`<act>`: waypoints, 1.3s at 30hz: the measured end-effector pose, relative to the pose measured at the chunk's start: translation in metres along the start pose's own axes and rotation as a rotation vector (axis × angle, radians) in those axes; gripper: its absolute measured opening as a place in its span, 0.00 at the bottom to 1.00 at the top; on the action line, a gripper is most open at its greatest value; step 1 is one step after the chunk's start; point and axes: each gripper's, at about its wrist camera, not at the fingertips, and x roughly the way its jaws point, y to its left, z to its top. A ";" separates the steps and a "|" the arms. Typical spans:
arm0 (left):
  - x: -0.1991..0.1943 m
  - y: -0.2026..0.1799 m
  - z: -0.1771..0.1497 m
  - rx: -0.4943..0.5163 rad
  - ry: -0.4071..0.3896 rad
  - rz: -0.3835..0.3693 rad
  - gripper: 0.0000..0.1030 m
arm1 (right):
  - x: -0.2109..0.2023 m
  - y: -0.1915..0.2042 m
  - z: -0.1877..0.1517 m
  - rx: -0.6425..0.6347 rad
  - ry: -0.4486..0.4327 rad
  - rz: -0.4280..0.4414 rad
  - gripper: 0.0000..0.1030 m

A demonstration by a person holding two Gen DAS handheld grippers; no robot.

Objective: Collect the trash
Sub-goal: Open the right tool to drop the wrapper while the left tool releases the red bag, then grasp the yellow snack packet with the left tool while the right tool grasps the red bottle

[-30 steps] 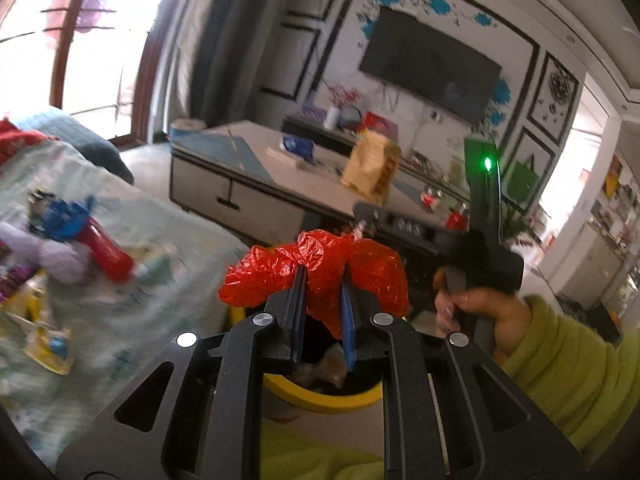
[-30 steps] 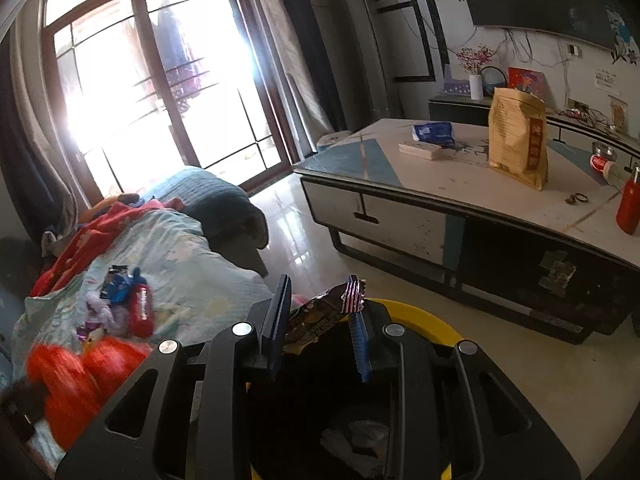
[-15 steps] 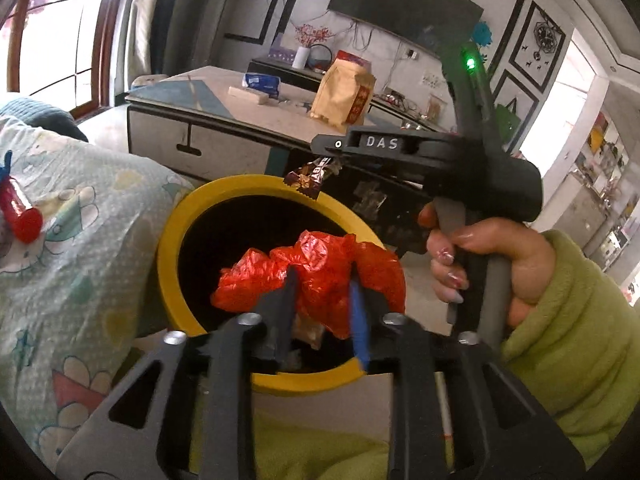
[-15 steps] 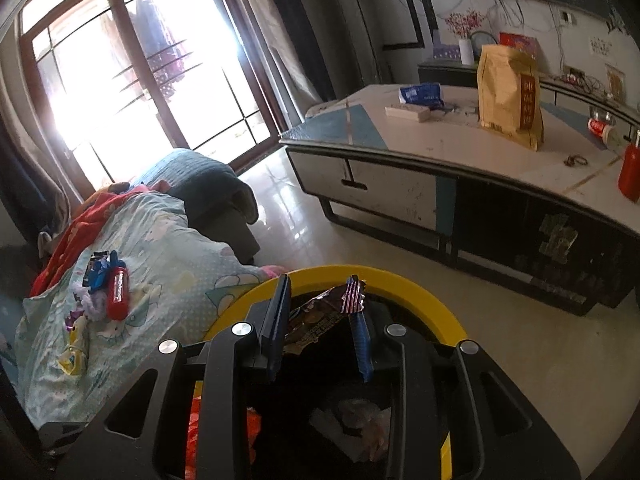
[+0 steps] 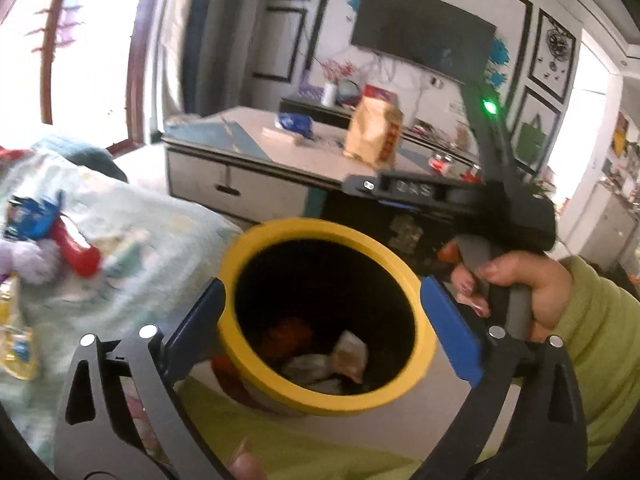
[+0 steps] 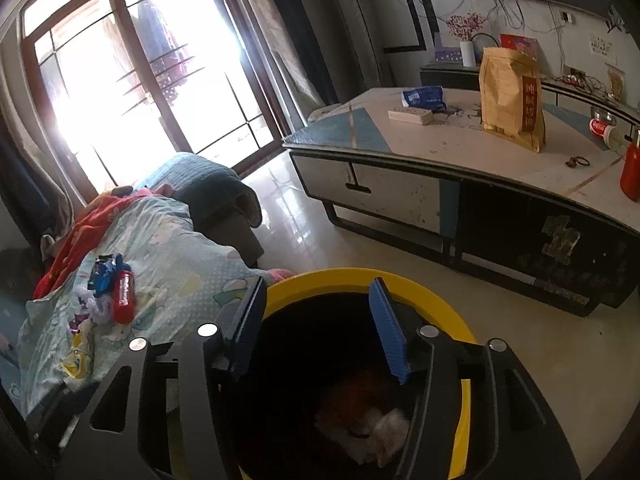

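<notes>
Trash lies at the bottom of the yellow-rimmed bin (image 5: 326, 398): a red bag (image 5: 286, 332) beside pale crumpled wrappers (image 5: 348, 356). The left gripper (image 5: 322, 300) hangs over the bin's mouth, its jaws spreading wide with nothing between them. The right gripper (image 6: 316, 308), held by a hand (image 5: 520, 284) in a green sleeve (image 5: 600, 340), also points into the bin, jaws opening and empty. More litter, a red tube (image 6: 123, 298) and a blue wrapper (image 6: 105, 274), rests on the floral blanket (image 6: 168, 248).
</notes>
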 end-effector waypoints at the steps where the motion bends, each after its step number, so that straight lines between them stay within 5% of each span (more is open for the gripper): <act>1: -0.004 0.003 0.002 -0.001 -0.013 0.025 0.88 | -0.003 0.004 0.001 -0.007 -0.008 0.006 0.53; 19: -0.065 0.067 0.018 -0.161 -0.158 0.266 0.89 | -0.031 0.074 -0.002 -0.124 -0.061 0.111 0.60; 39: -0.123 0.135 0.007 -0.329 -0.227 0.428 0.89 | -0.024 0.165 -0.023 -0.308 -0.023 0.240 0.60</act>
